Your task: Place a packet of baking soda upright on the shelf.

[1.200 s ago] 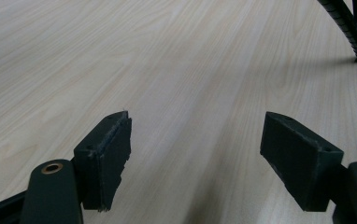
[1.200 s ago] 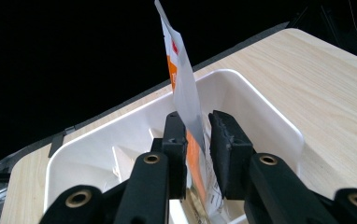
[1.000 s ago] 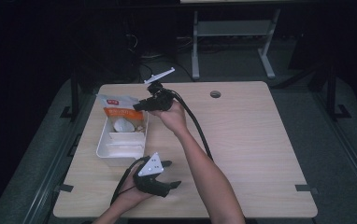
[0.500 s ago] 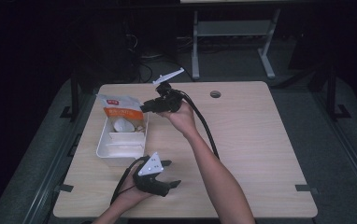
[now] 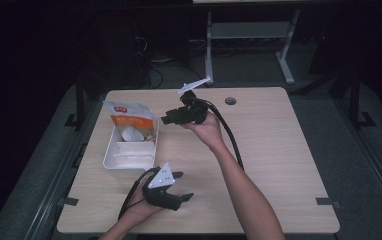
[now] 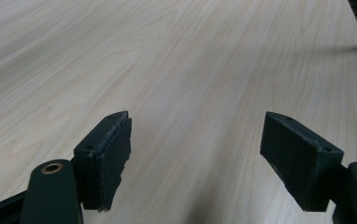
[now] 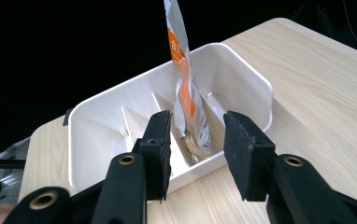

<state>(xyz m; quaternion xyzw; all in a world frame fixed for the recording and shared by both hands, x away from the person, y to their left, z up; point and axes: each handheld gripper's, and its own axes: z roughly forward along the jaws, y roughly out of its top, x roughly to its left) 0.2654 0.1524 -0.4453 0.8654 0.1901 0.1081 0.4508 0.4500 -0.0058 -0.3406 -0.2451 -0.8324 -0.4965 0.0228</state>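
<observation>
The right gripper (image 5: pixel 166 120), jaws just opening and empty, backs off the orange-and-white pouch (image 7: pixel 186 88) standing in the white divided plastic tray (image 7: pixel 256 88); the left gripper (image 6: pixel 195 163) gapes wide, empty; next seems another item.

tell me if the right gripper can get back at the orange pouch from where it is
Probably yes. The right gripper faces the orange pouch standing in the white tray, its jaws have just been opening with nothing between them, and nothing stands between it and the pouch.

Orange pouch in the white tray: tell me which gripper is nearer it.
Right. The right gripper hangs just beside the orange pouch, jaws open toward it; the left gripper rests on the table, past the white tray's near end.
</observation>
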